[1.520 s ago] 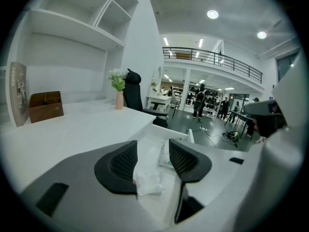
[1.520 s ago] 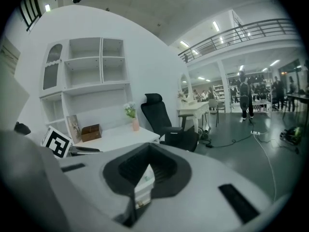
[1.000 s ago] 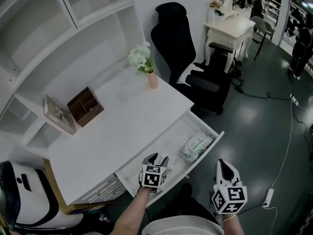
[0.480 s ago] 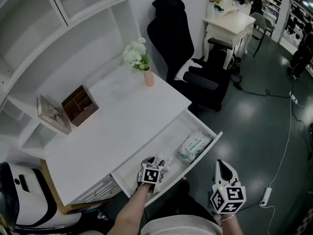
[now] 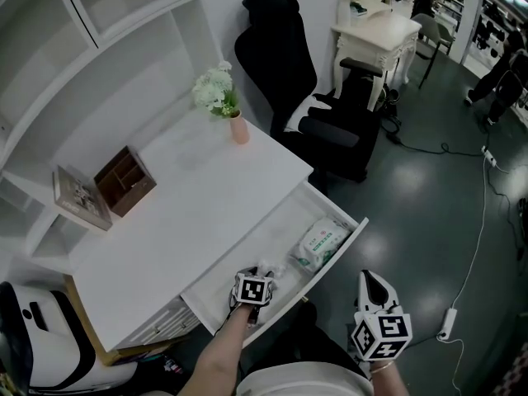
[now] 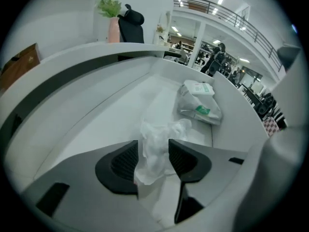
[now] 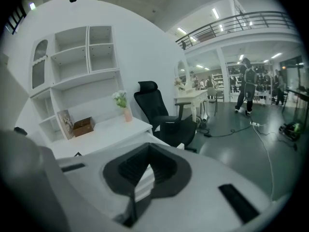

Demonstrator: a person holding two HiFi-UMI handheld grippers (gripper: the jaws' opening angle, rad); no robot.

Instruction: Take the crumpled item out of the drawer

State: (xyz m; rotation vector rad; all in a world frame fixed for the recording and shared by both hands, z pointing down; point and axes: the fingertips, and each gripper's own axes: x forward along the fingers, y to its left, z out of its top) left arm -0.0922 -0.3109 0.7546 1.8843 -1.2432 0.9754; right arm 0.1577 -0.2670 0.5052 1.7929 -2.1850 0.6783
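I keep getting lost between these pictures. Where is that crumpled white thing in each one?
Head view: the crumpled white wad lies at the near end of the drawer, at the tip of the left gripper.
Left gripper view: the wad is at centre, between the jaws.
Right gripper view: not in it.
Shared landmark: the pink vase of flowers.

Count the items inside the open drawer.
2. A crumpled item sits between the left tongs at the drawer's nearer end; a soft packet lies farther along it. More may hide under the tongs.
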